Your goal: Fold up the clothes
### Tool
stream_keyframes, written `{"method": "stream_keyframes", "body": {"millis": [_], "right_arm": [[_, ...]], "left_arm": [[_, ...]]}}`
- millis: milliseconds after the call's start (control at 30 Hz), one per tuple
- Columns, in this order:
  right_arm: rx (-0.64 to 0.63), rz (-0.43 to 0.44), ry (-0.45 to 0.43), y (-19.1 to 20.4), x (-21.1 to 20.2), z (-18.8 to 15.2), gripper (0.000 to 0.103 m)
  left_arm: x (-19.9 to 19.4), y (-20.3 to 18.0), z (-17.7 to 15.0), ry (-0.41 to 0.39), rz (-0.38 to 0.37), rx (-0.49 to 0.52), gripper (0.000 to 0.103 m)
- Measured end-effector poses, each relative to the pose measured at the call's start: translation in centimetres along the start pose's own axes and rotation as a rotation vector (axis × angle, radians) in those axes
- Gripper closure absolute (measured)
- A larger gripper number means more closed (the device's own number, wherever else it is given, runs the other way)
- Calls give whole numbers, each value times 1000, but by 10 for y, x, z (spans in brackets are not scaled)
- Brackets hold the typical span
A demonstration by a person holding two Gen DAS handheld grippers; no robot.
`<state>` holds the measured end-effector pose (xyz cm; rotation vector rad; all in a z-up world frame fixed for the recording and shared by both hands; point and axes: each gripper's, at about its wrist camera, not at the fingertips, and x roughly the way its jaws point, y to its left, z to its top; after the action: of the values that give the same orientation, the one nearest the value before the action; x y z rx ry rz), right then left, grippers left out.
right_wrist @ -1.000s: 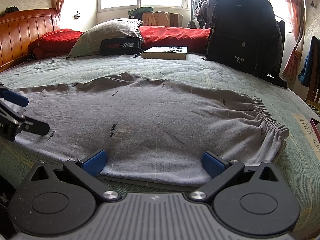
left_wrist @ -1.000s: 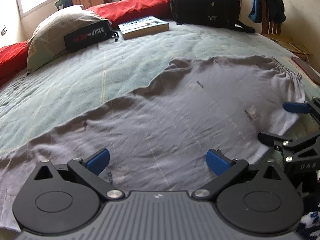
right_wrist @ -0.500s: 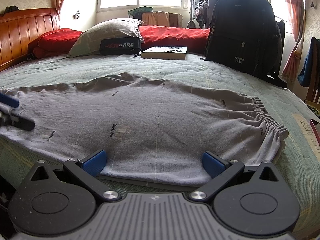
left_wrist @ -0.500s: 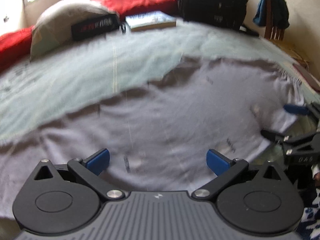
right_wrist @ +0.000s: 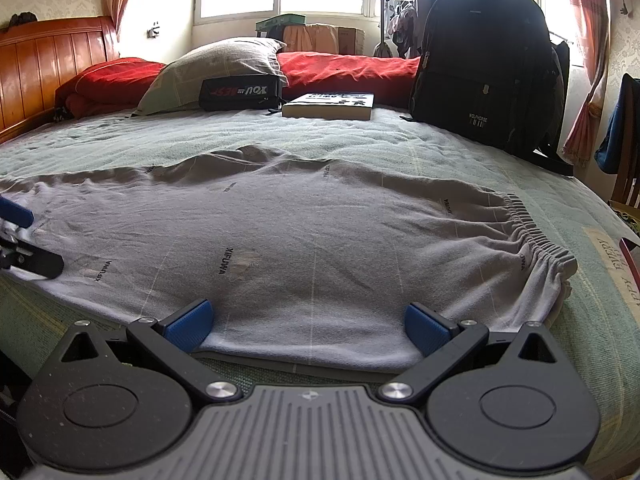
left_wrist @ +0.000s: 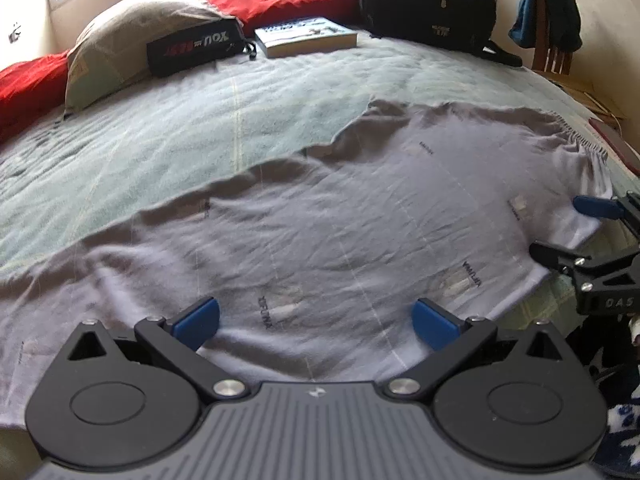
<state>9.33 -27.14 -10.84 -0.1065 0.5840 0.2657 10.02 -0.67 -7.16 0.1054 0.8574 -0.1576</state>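
While the left wrist view shows the left gripper [left_wrist: 316, 322] spread wide with nothing between its blue pads, it hangs low over the near edge of the grey trousers [left_wrist: 340, 232], which lie spread out on the green bed cover [left_wrist: 200, 120] with the elastic waistband [left_wrist: 584, 148] to the right. From this view the likely trouble is a shallow bite: the cloth looks thin and wrinkled, so jaws closing here could pinch only the top layer, or catch the bed cover along with it, and a lift would then drag the bedding or leave the under layer behind. At the right of the same view the right gripper [left_wrist: 560, 228] sits at the waistband corner, also parted, near enough that uneven lifts by the two hands would skew any fold. In the right wrist view that gripper [right_wrist: 308, 322] stands released over the trousers' near hem [right_wrist: 304, 356], where a darker strip shows underneath; whether that is a second layer or the cover cannot be told, and a grip taking the wrong one would spoil the fold line. The gathered waistband [right_wrist: 536, 236] is bulky and may spring back. Farther up the bed, a book [right_wrist: 328, 106], a black pouch [right_wrist: 240, 92] and a backpack [right_wrist: 484, 64] stand well apart from the trousers, so a wide sweep seems unlikely to reach them.
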Motion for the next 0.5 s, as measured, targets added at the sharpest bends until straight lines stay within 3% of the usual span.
{"method": "stream_keyframes", "body": {"millis": [267,500], "right_arm": [[0,-1,-2,0,0,-1,0],[-1,1,-3,0,0,-1,0]], "left_arm": [[3,6,-2,20,20,-20,1],[-5,5,4,-10,30,-7,1]]}}
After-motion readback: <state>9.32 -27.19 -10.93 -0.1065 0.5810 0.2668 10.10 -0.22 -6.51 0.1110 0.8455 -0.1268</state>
